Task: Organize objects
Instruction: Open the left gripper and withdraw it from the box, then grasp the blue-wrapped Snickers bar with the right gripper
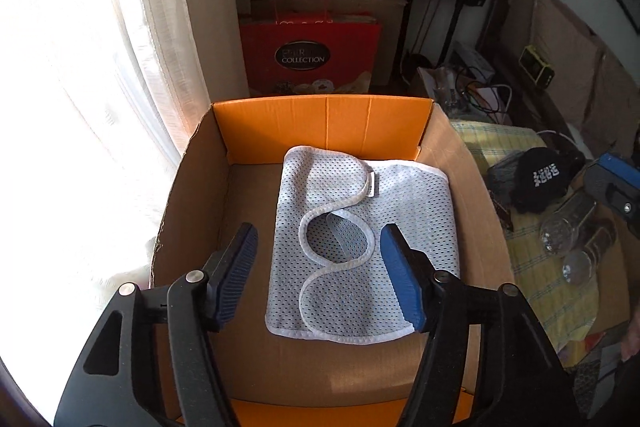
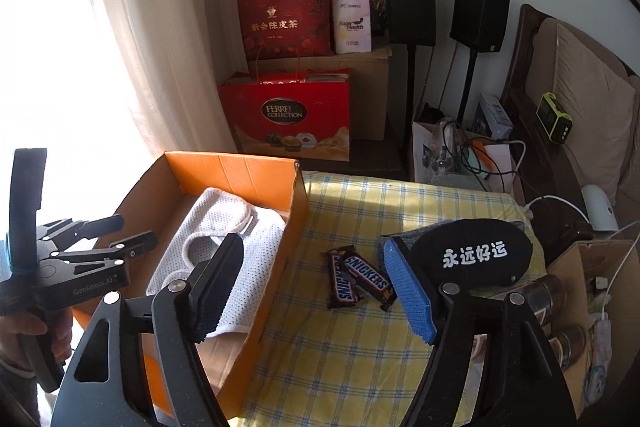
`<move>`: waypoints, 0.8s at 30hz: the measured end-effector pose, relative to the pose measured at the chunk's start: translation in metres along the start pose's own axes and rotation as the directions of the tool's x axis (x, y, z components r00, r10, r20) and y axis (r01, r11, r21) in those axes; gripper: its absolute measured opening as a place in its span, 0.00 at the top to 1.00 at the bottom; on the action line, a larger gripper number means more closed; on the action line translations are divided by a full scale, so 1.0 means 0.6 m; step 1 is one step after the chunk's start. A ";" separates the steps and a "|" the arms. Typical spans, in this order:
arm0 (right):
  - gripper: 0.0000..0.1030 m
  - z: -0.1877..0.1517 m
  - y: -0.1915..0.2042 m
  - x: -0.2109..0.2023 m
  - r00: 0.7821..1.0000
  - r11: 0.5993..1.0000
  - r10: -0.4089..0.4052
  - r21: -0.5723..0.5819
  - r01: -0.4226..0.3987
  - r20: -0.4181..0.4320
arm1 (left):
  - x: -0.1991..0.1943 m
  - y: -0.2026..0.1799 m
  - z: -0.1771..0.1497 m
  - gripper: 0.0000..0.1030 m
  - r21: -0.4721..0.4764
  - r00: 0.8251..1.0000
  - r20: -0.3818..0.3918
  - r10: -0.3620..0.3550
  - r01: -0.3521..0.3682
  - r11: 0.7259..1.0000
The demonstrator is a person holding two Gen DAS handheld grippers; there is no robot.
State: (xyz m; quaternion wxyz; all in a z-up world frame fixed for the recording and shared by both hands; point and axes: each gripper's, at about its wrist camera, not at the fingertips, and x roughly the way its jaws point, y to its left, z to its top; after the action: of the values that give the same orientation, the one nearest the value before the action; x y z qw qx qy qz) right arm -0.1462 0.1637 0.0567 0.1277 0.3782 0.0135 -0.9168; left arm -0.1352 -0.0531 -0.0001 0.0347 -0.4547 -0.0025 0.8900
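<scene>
Lying folded flat in the cardboard box [image 1: 192,187], the mesh cloth [image 1: 360,239] looks light and limp, best pinched at its bound hem. Both the left claw [image 1: 318,277] and right claw [image 2: 316,287] gape empty. Two chocolate bars [image 2: 358,281] wait on the checked surface [image 2: 360,347], slick-wrapped and stiff, graspable across their width.

Left gripper [image 1: 318,259] points steeply downward, jaws standing wide apart, nothing between its pads. Right gripper [image 2: 314,275] tilts down too, jaws spread wide, pads gripping nothing. In the right wrist view the left gripper shows at the left edge, a hand [image 2: 24,327] wrapped around its handle.
</scene>
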 end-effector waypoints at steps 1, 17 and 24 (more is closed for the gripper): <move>0.24 -0.003 -0.006 -0.007 1.000 1.000 -0.010 0.000 0.010 0.002 | -0.009 -0.007 0.004 0.29 0.012 1.000 0.016 -0.012 0.012 1.000; 0.22 -0.034 -0.077 -0.030 0.998 0.998 -0.063 0.027 0.063 -0.013 | -0.067 -0.106 0.025 0.00 0.076 0.982 0.103 -0.161 0.154 0.985; 0.22 -0.038 -0.093 0.023 0.997 0.999 -0.047 0.022 0.049 -0.068 | -0.067 -0.124 0.039 0.00 0.071 0.980 0.106 -0.168 0.162 0.984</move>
State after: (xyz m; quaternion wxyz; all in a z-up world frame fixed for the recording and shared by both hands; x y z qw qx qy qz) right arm -0.1533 0.2171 0.0267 0.1006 0.4101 0.0160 -0.9064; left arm -0.1261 0.0193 0.0487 0.1221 -0.4011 -0.0147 0.9077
